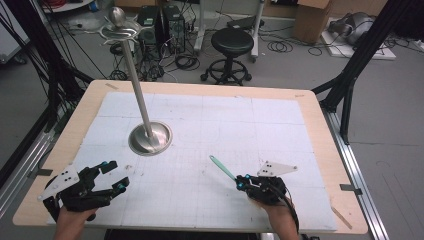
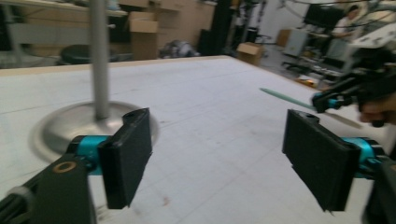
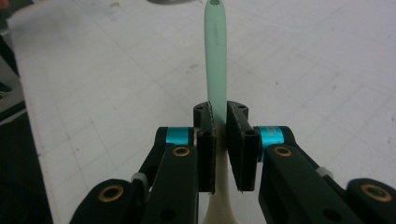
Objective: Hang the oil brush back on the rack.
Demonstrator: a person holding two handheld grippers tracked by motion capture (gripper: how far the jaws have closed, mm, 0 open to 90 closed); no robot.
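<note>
While the white mat [image 1: 200, 150] covers most of the wooden table [image 1: 320, 150], the steel stand [image 1: 150, 137] rises at its 10 o'clock, a hanger ring at the top. The left gripper [image 1: 114, 175] waits at 7 o'clock, jaws wide apart and empty. At 5 o'clock the right gripper [image 1: 241, 181] clamps a mint-green spoon [image 1: 222, 168], handle aimed at the stand; I judge this the carry step, next needing a lift toward the ring. The right gripper view shows the spoon's [image 3: 215, 56] handle hole

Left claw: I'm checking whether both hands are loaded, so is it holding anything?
No. In the left gripper view the left claw stands wide open, with only the white table mat between its jaws.
</note>
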